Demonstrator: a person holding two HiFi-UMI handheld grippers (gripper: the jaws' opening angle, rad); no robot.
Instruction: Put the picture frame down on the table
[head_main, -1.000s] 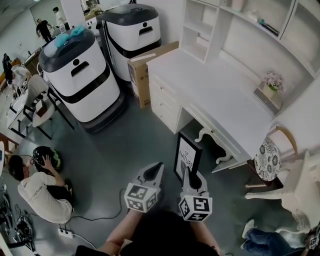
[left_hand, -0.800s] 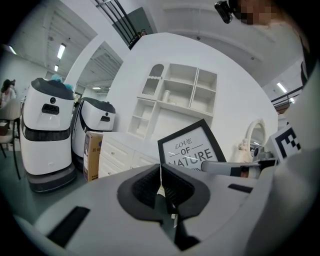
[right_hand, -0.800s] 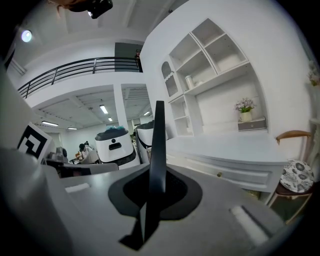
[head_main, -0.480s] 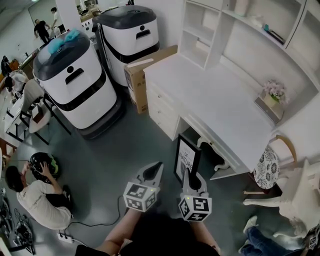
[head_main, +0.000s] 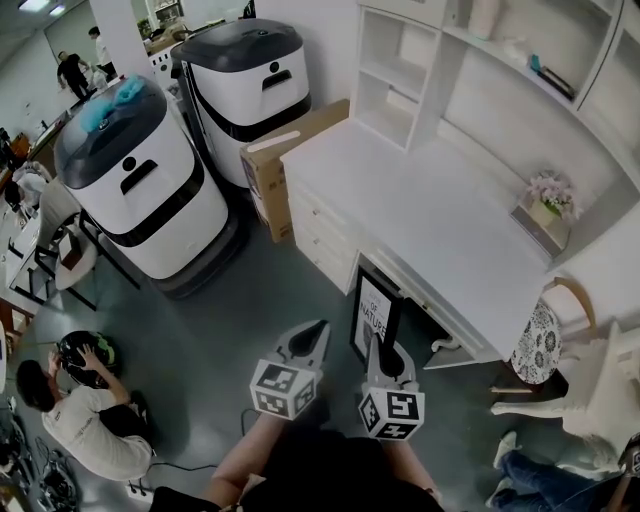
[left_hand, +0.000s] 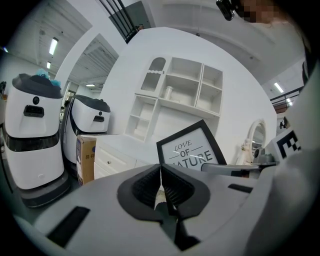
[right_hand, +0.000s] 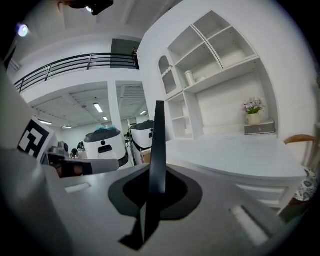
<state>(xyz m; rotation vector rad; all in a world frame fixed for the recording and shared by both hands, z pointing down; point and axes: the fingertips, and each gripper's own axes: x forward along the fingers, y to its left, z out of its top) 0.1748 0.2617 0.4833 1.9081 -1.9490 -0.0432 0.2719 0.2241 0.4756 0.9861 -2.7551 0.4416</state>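
One gripper does all the holding: right gripper (head_main: 377, 350) pinches the frame (head_main: 375, 310) by its lower edge. The frame is upright and slightly tilted, hanging over the floor just short of the tabletop (head_main: 420, 190), not on it yet. Left gripper (head_main: 303, 348) is pressed together on nothing, just beside it.

Risks as I see them:
- A thin-edge grip on a tall frame can pivot or slip if swung.
- The lower corner can clip the tabletop edge going over.
- No stand is visible, so set upright it likely tips. Lay it flat.
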